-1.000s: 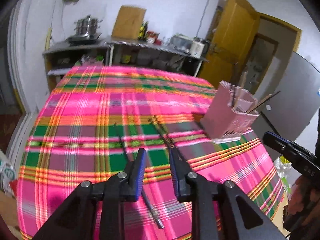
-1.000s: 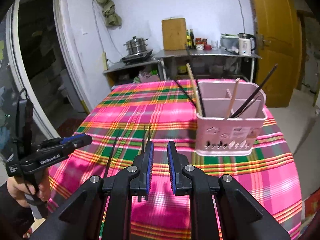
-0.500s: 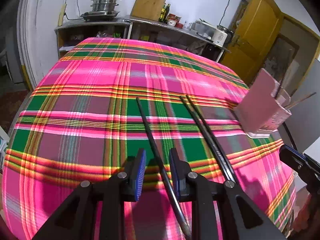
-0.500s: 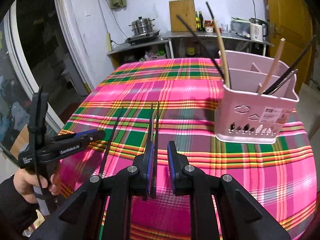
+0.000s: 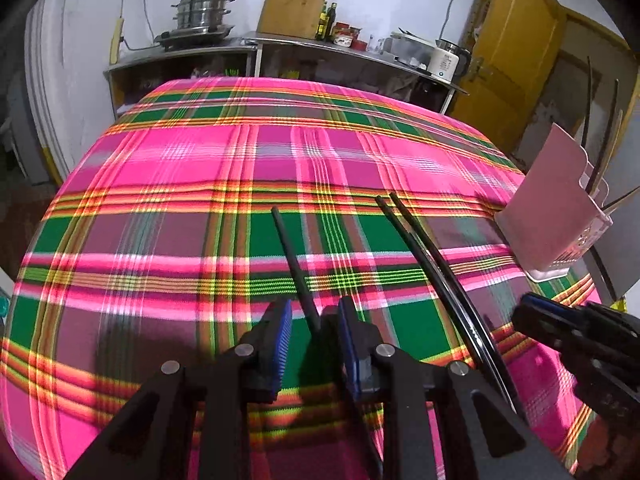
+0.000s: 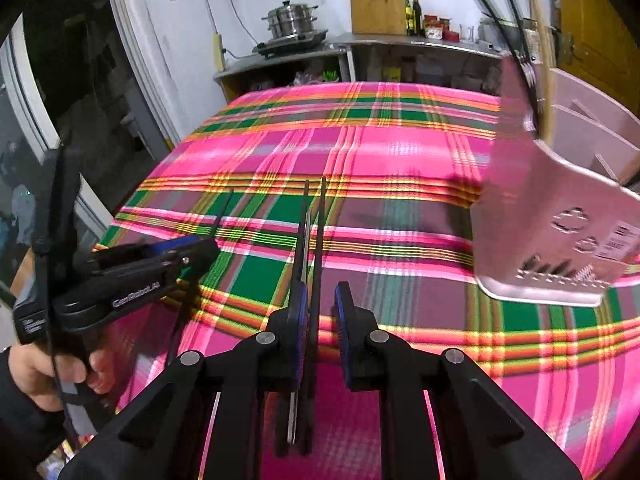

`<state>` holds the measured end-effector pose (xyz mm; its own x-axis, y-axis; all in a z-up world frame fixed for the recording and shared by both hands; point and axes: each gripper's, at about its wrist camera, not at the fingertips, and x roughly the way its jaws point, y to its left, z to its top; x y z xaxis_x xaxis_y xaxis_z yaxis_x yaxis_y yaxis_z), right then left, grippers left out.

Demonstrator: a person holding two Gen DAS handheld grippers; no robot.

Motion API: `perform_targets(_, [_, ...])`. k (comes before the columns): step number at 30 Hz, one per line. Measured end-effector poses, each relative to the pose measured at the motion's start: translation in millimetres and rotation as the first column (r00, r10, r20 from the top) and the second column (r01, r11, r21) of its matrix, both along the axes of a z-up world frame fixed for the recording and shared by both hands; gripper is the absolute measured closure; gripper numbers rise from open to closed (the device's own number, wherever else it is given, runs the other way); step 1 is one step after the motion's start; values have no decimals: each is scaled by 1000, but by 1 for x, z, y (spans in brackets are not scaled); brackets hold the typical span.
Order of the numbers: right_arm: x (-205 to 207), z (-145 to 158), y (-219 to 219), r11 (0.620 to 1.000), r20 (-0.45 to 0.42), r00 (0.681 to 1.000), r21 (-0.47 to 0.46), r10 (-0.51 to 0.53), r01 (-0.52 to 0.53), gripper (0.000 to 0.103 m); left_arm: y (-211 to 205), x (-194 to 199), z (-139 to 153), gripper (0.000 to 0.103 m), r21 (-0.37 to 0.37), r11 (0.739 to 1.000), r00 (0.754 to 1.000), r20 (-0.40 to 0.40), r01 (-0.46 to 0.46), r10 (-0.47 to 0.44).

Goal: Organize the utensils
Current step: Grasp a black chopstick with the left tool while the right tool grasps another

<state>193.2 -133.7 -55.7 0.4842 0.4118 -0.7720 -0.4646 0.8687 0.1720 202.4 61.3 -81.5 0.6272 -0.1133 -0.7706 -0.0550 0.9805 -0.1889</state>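
A single black chopstick [image 5: 296, 268] lies on the pink plaid tablecloth [image 5: 160, 240]. Its near end runs between the jaws of my left gripper [image 5: 314, 332], which stands open just above the cloth. To its right lies a pair of black chopsticks [image 5: 432, 264]. In the right wrist view that pair [image 6: 316, 232] runs into the gap of my right gripper [image 6: 320, 308], also open, with the sticks close to its left pad. A pink utensil holder [image 6: 560, 232] with several chopsticks in it stands at the right, also seen in the left wrist view [image 5: 552, 208].
The right gripper [image 5: 528, 312] shows low at the right of the left wrist view, and the left gripper [image 6: 200, 246], held by a hand [image 6: 36, 368], at the left of the right wrist view. A counter with a steamer pot [image 5: 204, 12], a cutting board [image 5: 294, 4] and a kettle [image 5: 448, 60] stands behind the table.
Both grippers have come down and forward towards the cloth. The chopsticks now reach in between their jaws, and the holder has slid to the right edge of both views.
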Motion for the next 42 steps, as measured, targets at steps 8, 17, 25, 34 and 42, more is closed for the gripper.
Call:
perform_targets(8, [27,-21,14,999,-37,999,-29,15,-16,89,-2,0,0,80,26,999,1000,15,24,-25])
perform_targets(17, [34,-27,24,998,-25,999,-59,35,-37,94,-8,1,0,87,40,998,999,16,48,-48])
perform_targets(25, [24,-27,-7,996,-53,995,-33,-89,88,97,-16,-12,-1,96,-10,995,995,2,102,-102])
perform_targets(34, [-9,-23,-49,983,-114,977,12,-180,183,97,-25,-26,0,96,-15,992,992,-15,129,-129])
perform_targets(42, [9,-20,-33,990,-102,986,-56,-131,126,95,-29,-15,1,96,17,990,990,-35,139,-138])
